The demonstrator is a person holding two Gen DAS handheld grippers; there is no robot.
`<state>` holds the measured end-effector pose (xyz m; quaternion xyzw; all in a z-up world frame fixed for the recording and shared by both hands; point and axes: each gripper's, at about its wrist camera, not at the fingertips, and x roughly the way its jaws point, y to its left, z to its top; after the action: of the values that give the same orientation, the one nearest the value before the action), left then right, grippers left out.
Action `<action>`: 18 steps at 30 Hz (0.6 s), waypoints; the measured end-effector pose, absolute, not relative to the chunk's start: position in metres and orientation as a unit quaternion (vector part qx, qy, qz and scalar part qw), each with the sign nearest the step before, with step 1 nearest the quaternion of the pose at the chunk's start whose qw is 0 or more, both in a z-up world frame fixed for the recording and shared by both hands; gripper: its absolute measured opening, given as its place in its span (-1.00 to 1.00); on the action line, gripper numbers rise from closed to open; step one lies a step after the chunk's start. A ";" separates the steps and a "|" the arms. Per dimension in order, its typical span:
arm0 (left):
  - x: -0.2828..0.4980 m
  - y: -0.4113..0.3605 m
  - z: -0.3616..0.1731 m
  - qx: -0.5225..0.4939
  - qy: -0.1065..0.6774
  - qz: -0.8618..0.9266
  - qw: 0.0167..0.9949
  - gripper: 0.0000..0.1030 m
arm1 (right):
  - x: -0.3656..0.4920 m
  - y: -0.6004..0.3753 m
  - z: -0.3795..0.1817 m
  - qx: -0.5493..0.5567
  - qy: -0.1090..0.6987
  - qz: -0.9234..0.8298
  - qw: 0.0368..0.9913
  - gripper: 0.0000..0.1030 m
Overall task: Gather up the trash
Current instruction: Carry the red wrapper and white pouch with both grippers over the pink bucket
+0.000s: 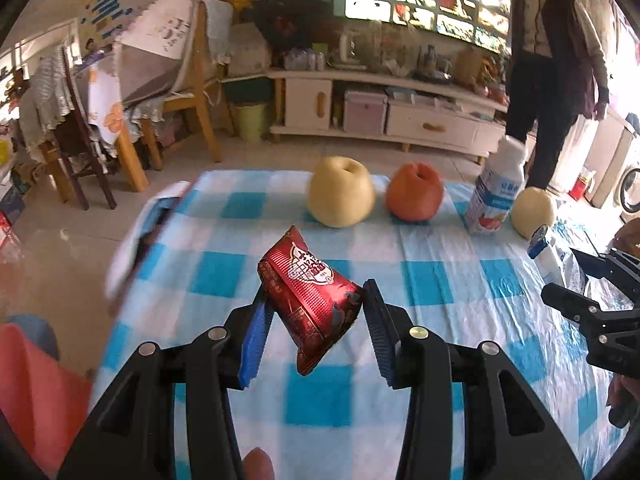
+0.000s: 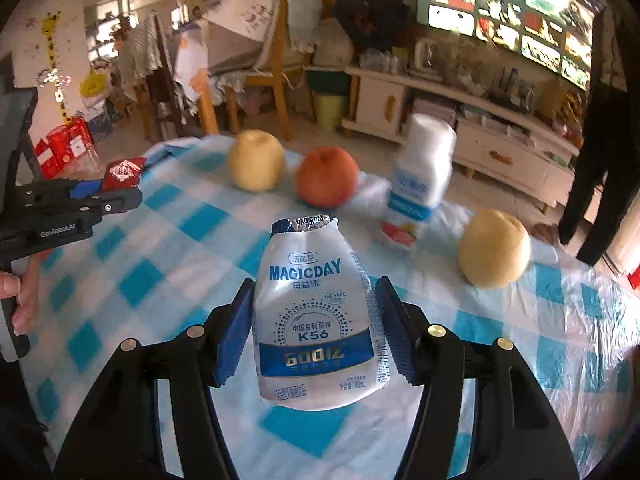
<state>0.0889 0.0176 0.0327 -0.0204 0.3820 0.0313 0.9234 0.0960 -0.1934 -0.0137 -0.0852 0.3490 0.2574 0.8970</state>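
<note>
A crumpled red foil snack wrapper (image 1: 308, 280) hangs above the blue-and-white checked tablecloth (image 1: 440, 280), and my left gripper (image 1: 317, 289) is shut on it, one blue pad on each side. The right wrist view shows that gripper (image 2: 116, 190) at the left edge with the red wrapper (image 2: 122, 172) at its tip. My right gripper (image 2: 316, 285) is shut on a squashed white MAGICDAY drink bottle (image 2: 316, 320) with a torn top, held clear of the cloth. In the left wrist view the right gripper (image 1: 576, 276) enters from the right with the bottle (image 1: 548, 252).
At the table's far side stand a yellow pear (image 1: 341, 192), a red apple (image 1: 415, 192), an upright white drink bottle (image 1: 496, 196) and a second pear (image 1: 534, 212). A person (image 1: 556, 60) stands beyond them. On the floor are a green bin (image 1: 250, 120) and wooden chairs (image 1: 192, 92).
</note>
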 end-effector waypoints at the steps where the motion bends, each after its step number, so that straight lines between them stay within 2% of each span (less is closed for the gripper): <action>1: 0.081 0.027 0.040 -0.021 0.377 0.036 0.925 -0.10 | 0.087 -0.183 -0.006 -0.085 0.343 0.266 0.897 0.19; 10: -0.009 0.131 0.093 -0.026 0.342 0.107 0.933 -0.10 | 0.030 -0.080 0.045 -0.112 0.306 0.335 0.884 0.19; 18: -0.090 0.239 0.107 -0.032 0.328 0.181 0.927 -0.10 | -0.017 0.059 0.073 -0.138 0.281 0.429 0.847 0.19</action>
<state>-0.0903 0.2387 0.1071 -0.0325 0.3278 0.1811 0.9267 -0.0169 0.0589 0.0729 -0.1375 0.2812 0.4290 0.8474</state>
